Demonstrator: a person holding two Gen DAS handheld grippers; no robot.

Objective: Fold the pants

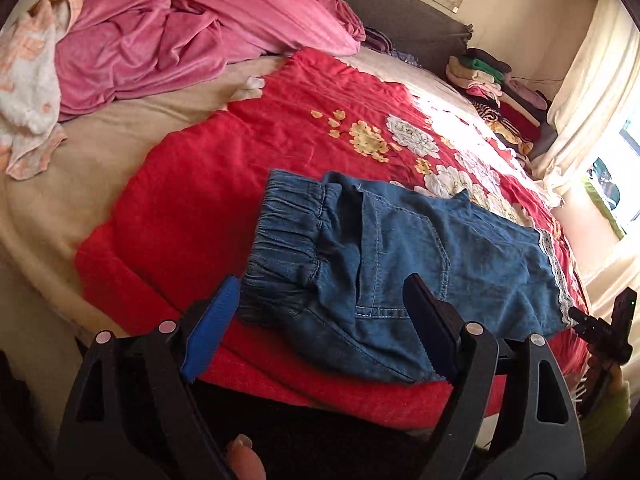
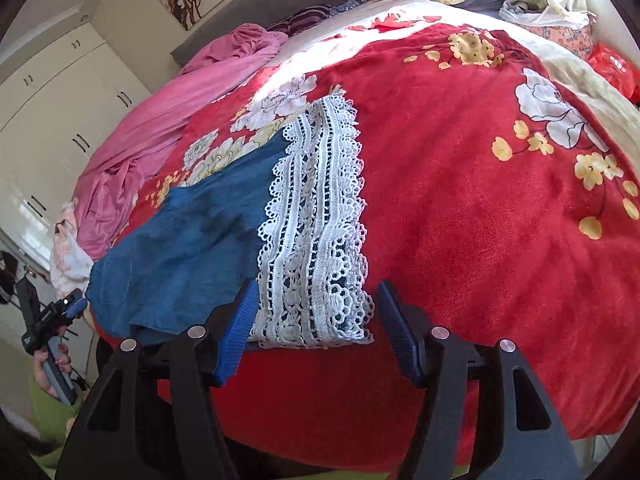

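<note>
Blue denim pants lie flat on a red flowered blanket near the bed's front edge, elastic waistband to the left and white lace hem to the right. My left gripper is open wide, its fingers standing either side of the waist corner without pressing it. In the right wrist view the lace hem lies between the fingers of my right gripper, which is open, its pads just off the lace. The left gripper shows at the far left, held by a hand.
A crumpled pink blanket and a white-and-peach cloth lie at the bed's far left. Stacked folded clothes sit by the grey headboard, next to a curtain. A white wardrobe stands beyond the bed.
</note>
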